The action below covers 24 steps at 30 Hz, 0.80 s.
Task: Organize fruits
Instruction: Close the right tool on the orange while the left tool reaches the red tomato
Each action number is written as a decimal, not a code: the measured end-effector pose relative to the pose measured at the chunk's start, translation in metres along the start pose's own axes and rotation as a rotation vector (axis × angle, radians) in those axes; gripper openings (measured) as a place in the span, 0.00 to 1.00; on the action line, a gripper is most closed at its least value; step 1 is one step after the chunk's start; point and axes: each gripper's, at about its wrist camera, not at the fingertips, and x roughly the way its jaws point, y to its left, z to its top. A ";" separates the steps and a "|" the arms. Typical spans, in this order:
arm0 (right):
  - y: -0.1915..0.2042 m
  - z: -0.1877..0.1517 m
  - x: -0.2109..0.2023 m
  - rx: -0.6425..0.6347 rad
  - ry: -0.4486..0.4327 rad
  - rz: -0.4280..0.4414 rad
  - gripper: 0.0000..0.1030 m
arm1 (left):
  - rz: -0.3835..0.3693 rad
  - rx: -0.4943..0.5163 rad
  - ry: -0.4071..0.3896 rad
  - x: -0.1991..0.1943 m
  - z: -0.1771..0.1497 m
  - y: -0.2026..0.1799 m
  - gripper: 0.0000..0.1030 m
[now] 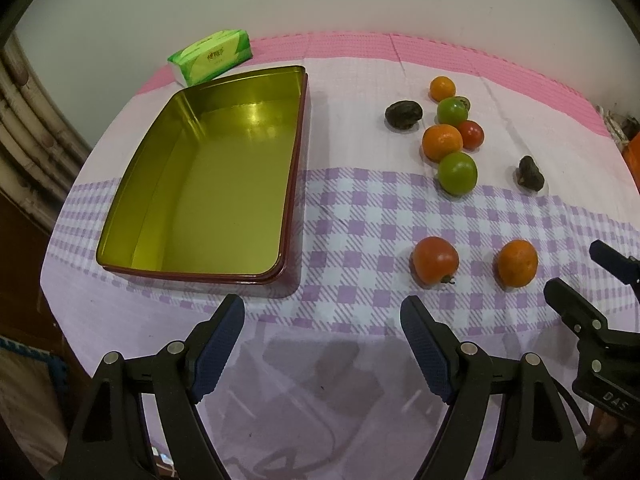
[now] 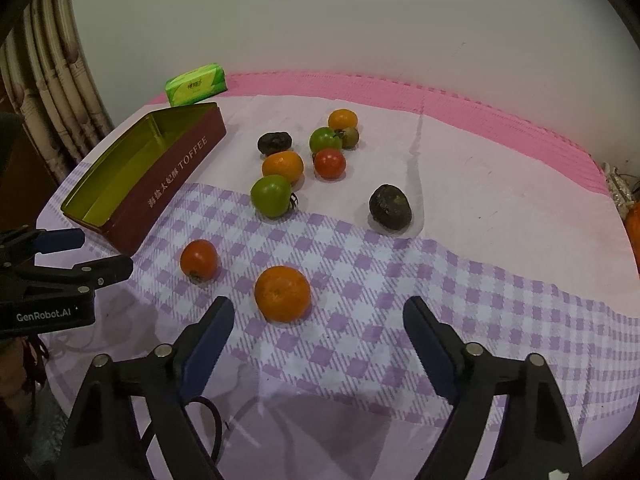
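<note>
Both tongs spread, empty; nearest orange (image 2: 282, 294) just ahead of right gripper (image 2: 319, 320), probably left of centre; tin (image 1: 294, 152) before left gripper (image 1: 322, 322).

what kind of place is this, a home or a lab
Most likely a home, perhaps a dining corner: a table under a pink and purple checked cloth, a green tissue pack by the plain wall, patterned curtains, and a maroon toffee tin reused for fruit.

Oranges (image 2: 282, 293): 3
Red tomatoes (image 2: 199, 261): 2
Green tomatoes (image 2: 271, 195): 2
Dark fruits (image 2: 390, 205): 2
Tins (image 1: 224, 184): 1
Tissue packs (image 1: 210, 56): 1
</note>
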 end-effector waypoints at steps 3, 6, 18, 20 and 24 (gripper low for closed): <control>0.001 -0.001 0.005 -0.003 0.015 0.003 0.73 | -0.010 -0.006 0.009 0.004 0.000 0.001 0.78; 0.003 -0.001 0.016 -0.006 0.042 0.019 0.67 | -0.025 0.001 0.019 0.009 0.001 0.001 0.78; 0.022 0.002 0.049 -0.061 0.104 0.057 0.44 | -0.062 0.056 0.026 0.015 0.004 -0.013 0.78; 0.025 0.003 0.053 -0.068 0.108 0.060 0.39 | -0.065 0.069 0.027 0.016 0.005 -0.016 0.78; 0.026 0.003 0.054 -0.082 0.097 0.046 0.33 | -0.083 0.095 0.031 0.018 0.009 -0.025 0.78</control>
